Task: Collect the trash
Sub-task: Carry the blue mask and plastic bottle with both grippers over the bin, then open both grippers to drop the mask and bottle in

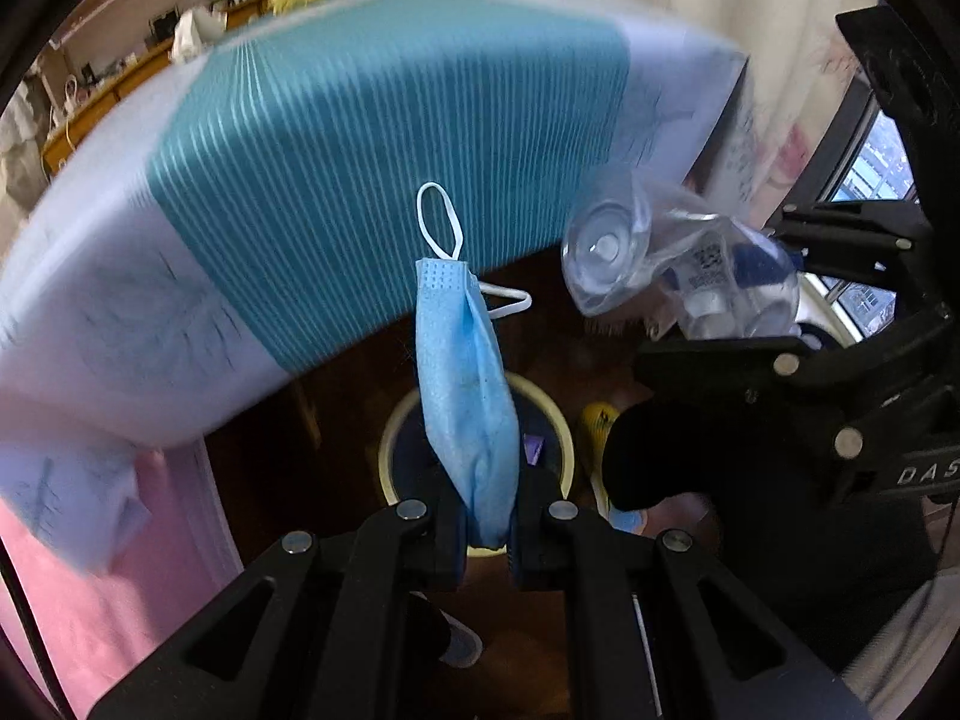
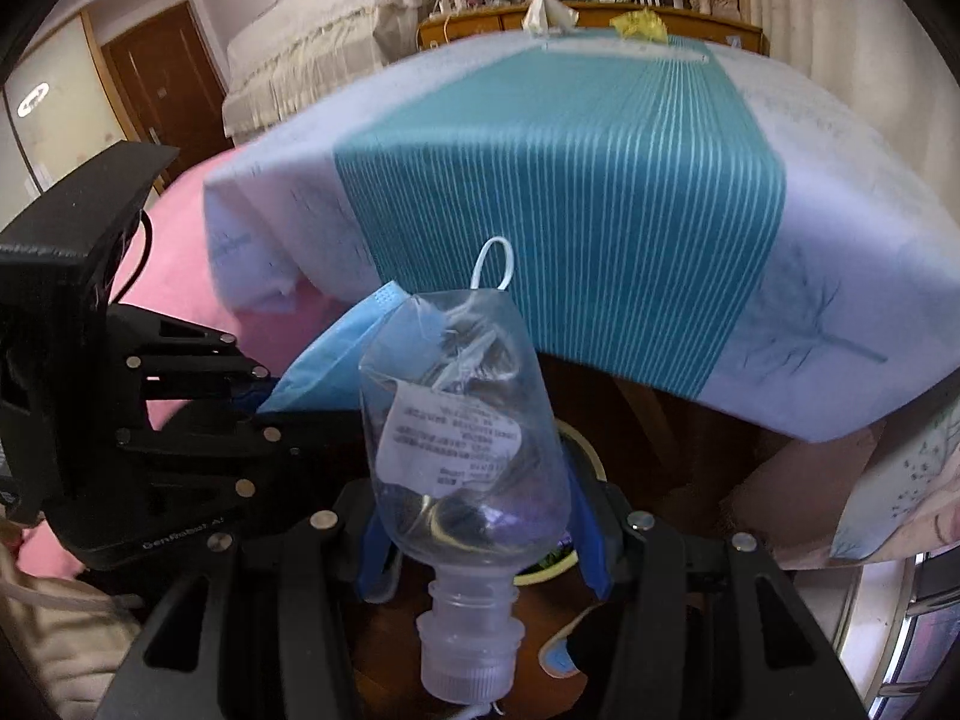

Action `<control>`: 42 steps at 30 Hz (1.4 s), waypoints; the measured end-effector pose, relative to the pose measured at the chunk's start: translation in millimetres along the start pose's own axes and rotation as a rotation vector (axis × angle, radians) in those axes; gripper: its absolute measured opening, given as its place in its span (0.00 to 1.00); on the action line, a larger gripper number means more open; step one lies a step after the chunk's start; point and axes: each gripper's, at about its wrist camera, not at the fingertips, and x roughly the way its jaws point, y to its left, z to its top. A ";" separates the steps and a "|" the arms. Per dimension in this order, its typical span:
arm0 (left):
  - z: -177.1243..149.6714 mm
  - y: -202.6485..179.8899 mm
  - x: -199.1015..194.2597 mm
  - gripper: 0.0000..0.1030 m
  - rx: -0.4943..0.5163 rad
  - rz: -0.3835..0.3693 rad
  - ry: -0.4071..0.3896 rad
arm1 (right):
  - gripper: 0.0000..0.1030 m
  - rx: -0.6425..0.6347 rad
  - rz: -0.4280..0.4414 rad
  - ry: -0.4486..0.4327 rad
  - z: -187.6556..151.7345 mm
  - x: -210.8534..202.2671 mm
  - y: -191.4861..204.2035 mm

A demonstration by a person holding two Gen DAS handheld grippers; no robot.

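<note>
Overhanging dark floor (image 1: 336,408): teal-striped bedcover (image 1: 384,138); dresser (image 2: 588,18) behind.

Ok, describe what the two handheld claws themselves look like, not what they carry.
Both are matte black plastic linkage frames with triangular cut-outs and round silver pivot bolts. The left claw has dark blue pads on its fingers. The right claw has brighter blue finger pads. White lettering marks each body's side, only partly readable. A thin black cable runs along the left claw's housing.
</note>
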 end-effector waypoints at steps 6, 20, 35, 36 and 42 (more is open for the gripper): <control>-15.3 7.4 33.5 0.07 -0.011 0.015 0.045 | 0.49 0.006 -0.008 0.054 -13.3 34.3 -15.4; -29.0 18.4 108.1 0.07 0.002 0.039 0.145 | 0.49 0.034 -0.039 0.141 -35.2 107.7 -28.6; -30.2 22.9 171.6 0.08 -0.006 0.006 0.247 | 0.50 0.187 0.006 0.223 -47.6 164.3 -55.7; -28.5 22.8 173.4 0.08 -0.008 0.002 0.253 | 0.50 0.195 0.005 0.228 -47.1 167.1 -56.7; -21.5 25.2 186.7 0.09 0.000 -0.006 0.265 | 0.50 0.237 0.012 0.244 -44.0 180.3 -64.9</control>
